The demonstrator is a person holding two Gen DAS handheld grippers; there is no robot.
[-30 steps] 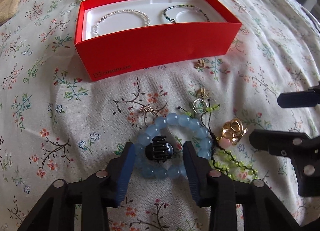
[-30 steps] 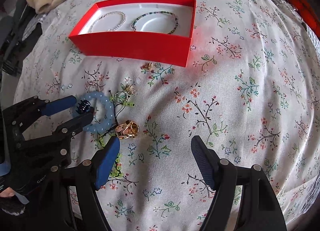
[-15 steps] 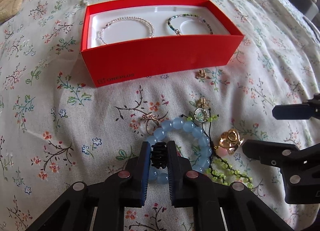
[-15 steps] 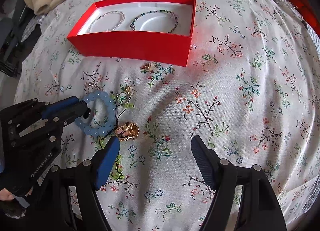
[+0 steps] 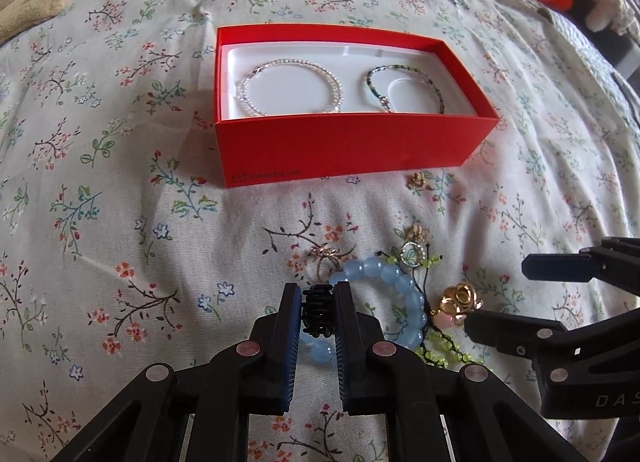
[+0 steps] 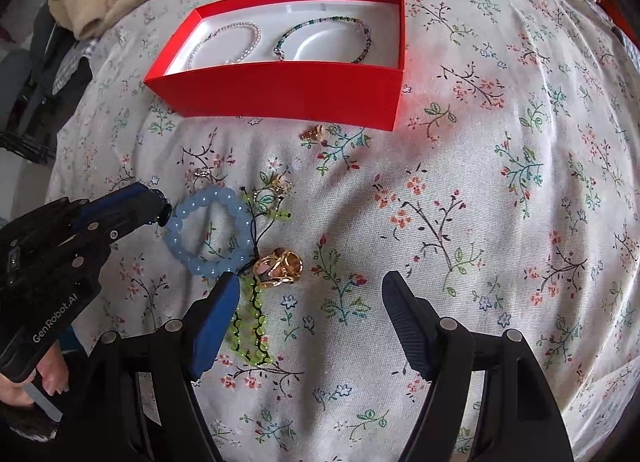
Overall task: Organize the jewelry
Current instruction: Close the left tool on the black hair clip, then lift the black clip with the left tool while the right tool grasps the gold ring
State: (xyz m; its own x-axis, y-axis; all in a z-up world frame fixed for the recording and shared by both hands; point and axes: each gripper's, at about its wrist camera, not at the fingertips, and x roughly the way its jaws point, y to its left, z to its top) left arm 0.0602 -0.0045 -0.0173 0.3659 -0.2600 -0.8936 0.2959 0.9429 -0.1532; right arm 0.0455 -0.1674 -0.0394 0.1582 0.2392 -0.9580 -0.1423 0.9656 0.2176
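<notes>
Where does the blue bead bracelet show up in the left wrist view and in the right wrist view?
Left wrist view: blue bead bracelet at lower centre, beside the left hand-held gripper.
Right wrist view: bracelet left of centre, beyond the right hand-held gripper.
Shared landmark: red box, farther back in both.

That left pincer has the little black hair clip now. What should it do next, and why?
Probably lift it straight up a little. The left gripper has its jaws shut on the black hair clip, which sits against the blue bead bracelet; a gentle rise would show whether the bracelet snags before heading to the red box.
</notes>
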